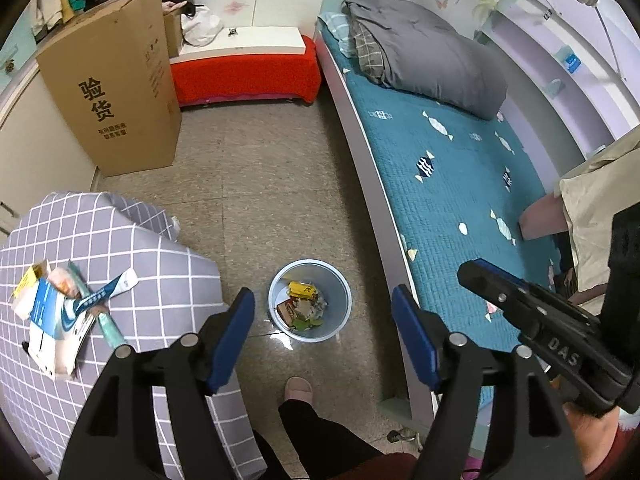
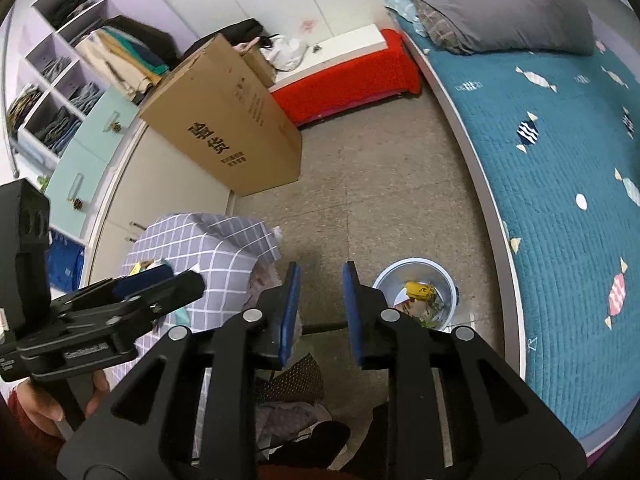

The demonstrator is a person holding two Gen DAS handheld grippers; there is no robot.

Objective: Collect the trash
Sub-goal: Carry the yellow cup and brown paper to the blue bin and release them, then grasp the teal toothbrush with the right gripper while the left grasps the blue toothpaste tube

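While both grippers gape empty, crumpled wrappers (image 1: 302,306) fill the round plastic bin (image 1: 276,280).

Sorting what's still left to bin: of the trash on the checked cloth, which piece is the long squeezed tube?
The white-and-teal tube lying diagonally across the top of the pile. It is long, narrow and flattened, whereas the pieces under it are broad cartons and torn boxes.
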